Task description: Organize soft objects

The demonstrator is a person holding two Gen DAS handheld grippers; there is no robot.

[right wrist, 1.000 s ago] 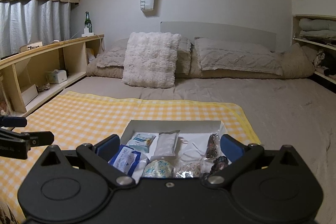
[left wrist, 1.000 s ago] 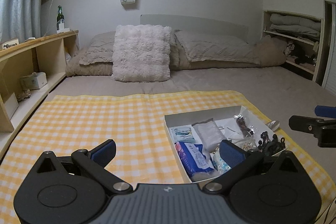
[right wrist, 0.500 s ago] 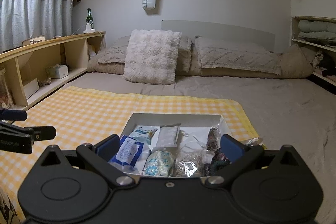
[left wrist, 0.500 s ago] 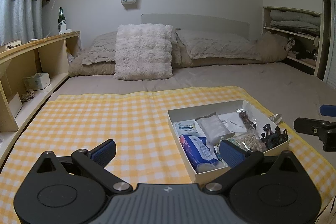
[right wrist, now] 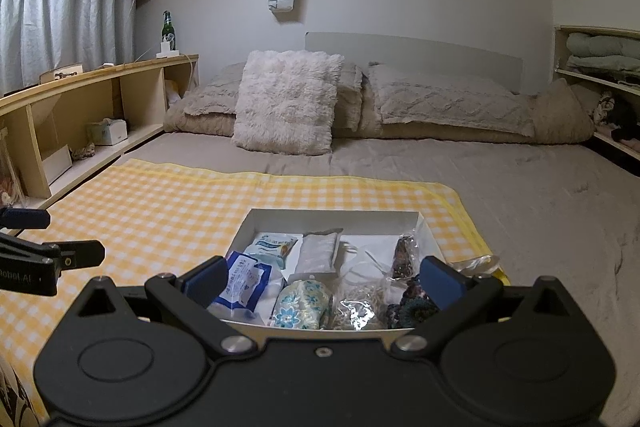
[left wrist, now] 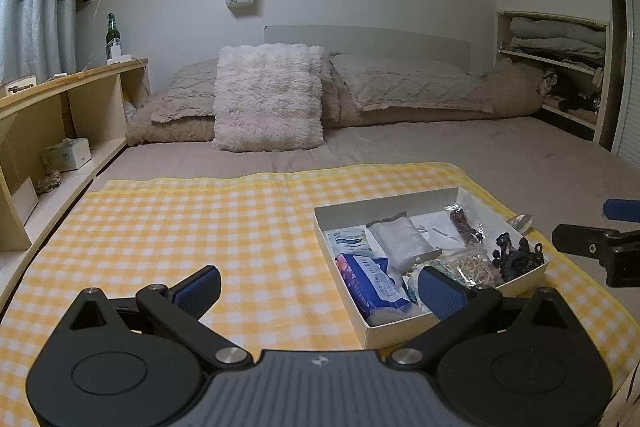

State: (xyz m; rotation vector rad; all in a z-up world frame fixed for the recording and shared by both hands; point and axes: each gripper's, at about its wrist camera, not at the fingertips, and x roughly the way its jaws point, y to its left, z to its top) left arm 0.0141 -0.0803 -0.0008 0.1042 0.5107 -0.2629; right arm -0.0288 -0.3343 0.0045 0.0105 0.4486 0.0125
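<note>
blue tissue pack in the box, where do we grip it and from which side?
Judgement: take the blue tissue pack across its short width, from above. It lies flat in the near-left corner of the white box, whose walls block a side approach. The right gripper, jaws open, is nearest.

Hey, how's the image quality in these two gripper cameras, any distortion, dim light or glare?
Left wrist view: strong fisheye bending, dark vignette at the corners, dim indoor light, white box sharp. Right wrist view: same curvature, shelf bowed, small glints on the plastic bags in the box, open right gripper in shade, no motion blur.
</note>
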